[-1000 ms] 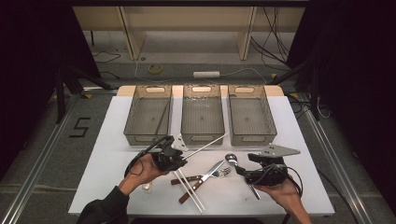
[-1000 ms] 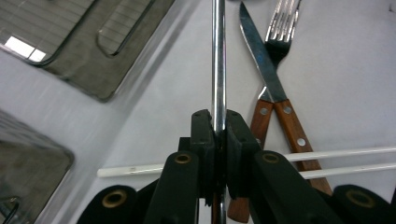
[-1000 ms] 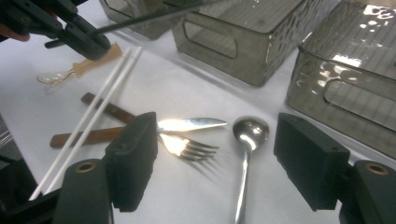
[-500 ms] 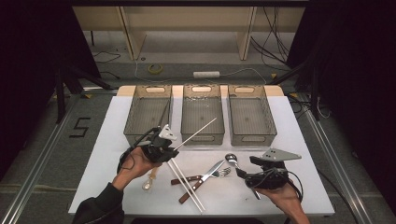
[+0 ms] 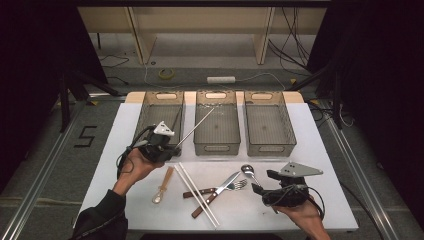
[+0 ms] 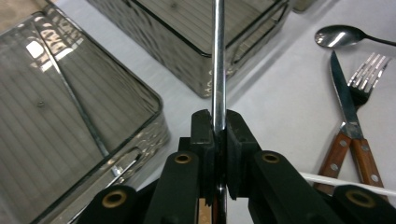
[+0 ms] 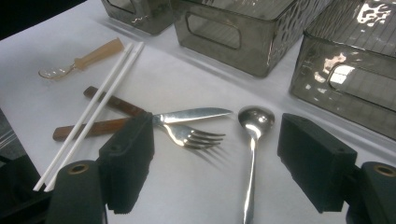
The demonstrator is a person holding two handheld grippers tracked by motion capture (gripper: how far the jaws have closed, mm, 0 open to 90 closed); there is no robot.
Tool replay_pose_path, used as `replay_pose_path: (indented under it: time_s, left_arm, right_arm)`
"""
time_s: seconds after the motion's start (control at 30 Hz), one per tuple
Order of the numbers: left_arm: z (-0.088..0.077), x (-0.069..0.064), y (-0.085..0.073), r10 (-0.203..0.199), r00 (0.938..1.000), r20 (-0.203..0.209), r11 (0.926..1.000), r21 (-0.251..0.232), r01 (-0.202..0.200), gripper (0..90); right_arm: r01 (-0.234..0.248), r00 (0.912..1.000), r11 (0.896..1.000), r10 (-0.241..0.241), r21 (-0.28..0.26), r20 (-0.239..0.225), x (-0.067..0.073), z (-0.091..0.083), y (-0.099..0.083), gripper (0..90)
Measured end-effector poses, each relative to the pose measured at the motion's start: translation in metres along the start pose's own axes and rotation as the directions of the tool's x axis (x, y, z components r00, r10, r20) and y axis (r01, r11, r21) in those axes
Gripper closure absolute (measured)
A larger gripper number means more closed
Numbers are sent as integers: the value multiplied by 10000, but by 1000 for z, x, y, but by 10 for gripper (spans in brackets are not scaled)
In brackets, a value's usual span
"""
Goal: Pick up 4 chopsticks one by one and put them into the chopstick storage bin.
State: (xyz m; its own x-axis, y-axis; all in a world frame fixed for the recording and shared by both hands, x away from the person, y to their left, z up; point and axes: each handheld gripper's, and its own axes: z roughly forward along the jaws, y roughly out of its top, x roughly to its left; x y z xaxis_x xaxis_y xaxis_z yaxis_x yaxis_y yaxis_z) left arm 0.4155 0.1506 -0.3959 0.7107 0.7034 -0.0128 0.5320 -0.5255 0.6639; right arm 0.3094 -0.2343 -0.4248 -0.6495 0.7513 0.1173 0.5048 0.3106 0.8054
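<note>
My left gripper [image 5: 172,148] [image 6: 218,125] is shut on a thin metal rod [image 5: 196,125] [image 6: 217,51], like a steel chopstick. It hovers in front of the left grey bin [image 5: 161,117] [image 6: 70,140], and the rod slants up over the middle bin [image 5: 217,146]. My right gripper [image 5: 260,190] [image 7: 217,154] stands open low over the table, nothing between its pads. A steel spoon [image 5: 247,170] [image 7: 254,121] lies just ahead of it, beside a fork [image 5: 237,185] [image 7: 191,136] and a wood-handled knife [image 5: 227,181] [image 7: 194,114].
A pair of white chopsticks [image 5: 197,195] [image 7: 93,112] and a small tan-handled spoon [image 5: 162,187] [image 7: 84,58] lie on the white table [image 5: 320,150]. A third bin [image 5: 270,145] stands at the right. A thin rod leans inside the left bin.
My left hand has carried the metal rod left and away from the cutlery pile, lifting slightly, and the rod's tip now reaches over the middle bin. The right gripper has stayed put.
</note>
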Motion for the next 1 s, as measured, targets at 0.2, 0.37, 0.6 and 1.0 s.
replay_pose_path:
  time_s: [0.2,0.37,0.6,1.0]
  left_arm:
    - [-3,13,3,-372,9990,-228,9992,-178,368,831]
    - [-3,21,7,-686,9972,-282,9969,-416,674,831]
    - [-4,34,16,-1048,9930,-537,9934,-522,1020,831]
    - [7,75,20,-1976,9719,-1279,9801,-449,1933,831]
  right_arm:
    - [30,10000,10000,-30,-32,-34,2,-3,-2,277]
    - [63,10000,10000,-63,2,-56,4,-4,-3,270]
    - [95,9999,9999,-96,-48,-95,5,-5,-4,266]
    - [127,9998,9999,-126,60,-157,7,-4,-5,266]
